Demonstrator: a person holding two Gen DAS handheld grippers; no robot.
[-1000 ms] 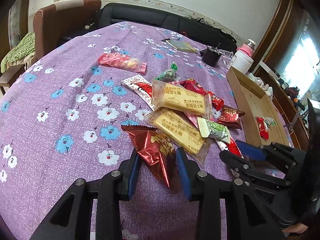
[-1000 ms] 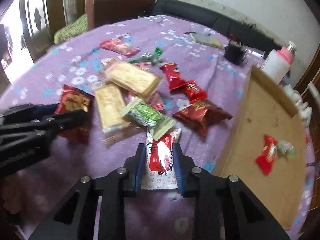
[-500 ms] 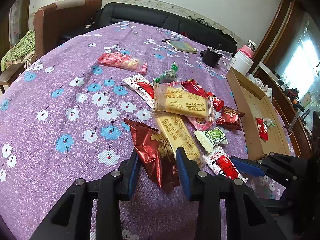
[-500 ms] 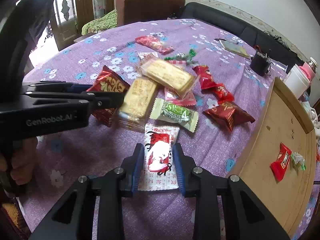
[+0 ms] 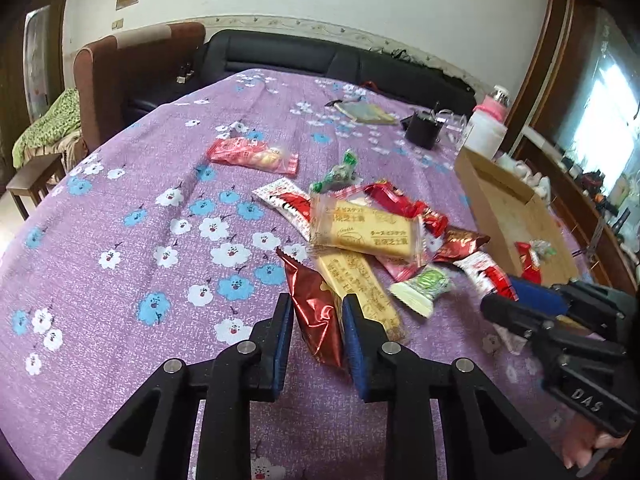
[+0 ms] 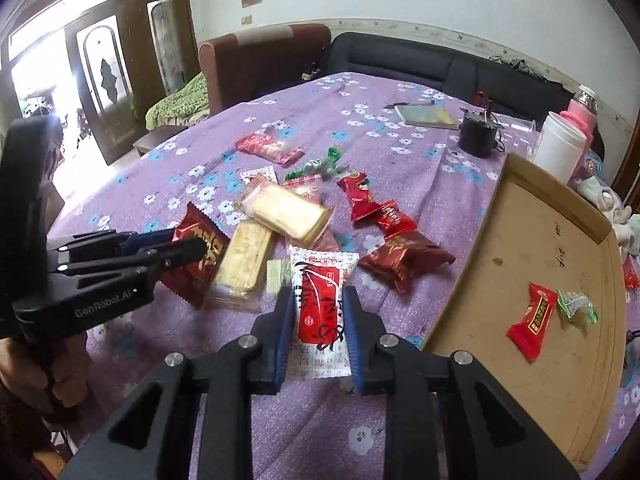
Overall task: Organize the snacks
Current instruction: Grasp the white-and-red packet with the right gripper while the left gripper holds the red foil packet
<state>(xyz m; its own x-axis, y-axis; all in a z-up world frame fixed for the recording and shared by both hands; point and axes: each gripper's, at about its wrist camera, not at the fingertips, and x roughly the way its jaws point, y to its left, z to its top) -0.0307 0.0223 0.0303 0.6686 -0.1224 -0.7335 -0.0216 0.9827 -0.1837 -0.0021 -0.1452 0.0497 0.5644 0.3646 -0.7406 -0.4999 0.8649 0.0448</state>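
Snack packets lie in a heap on the purple flowered tablecloth (image 5: 132, 208). My left gripper (image 5: 316, 306) is closing, and its pads press a dark red foil packet (image 5: 314, 300) at the heap's near edge. The right wrist view shows this left gripper (image 6: 188, 242) from the side, on the same dark red packet (image 6: 188, 280). My right gripper (image 6: 316, 304) is closing on a white-and-red packet (image 6: 322, 272), held just above the cloth. The right gripper (image 5: 504, 298) with that packet (image 5: 484, 272) also shows in the left wrist view. A cardboard tray (image 6: 520, 260) at the right holds a red candy (image 6: 534, 320) and a green candy (image 6: 578, 306).
Two yellow biscuit packs (image 6: 284, 212), a green packet (image 5: 424, 286) and several red packets (image 6: 404, 256) stay in the heap. Behind the tray stand a white canister (image 6: 560, 146) and a black cup (image 6: 476, 138). A booklet (image 6: 426, 114) lies far back. A person's hand (image 6: 64, 380) grips the left handle.
The left jaws have narrowed onto the dark red packet. The right gripper has risen with the white-and-red packet, which now hangs over the green packet.
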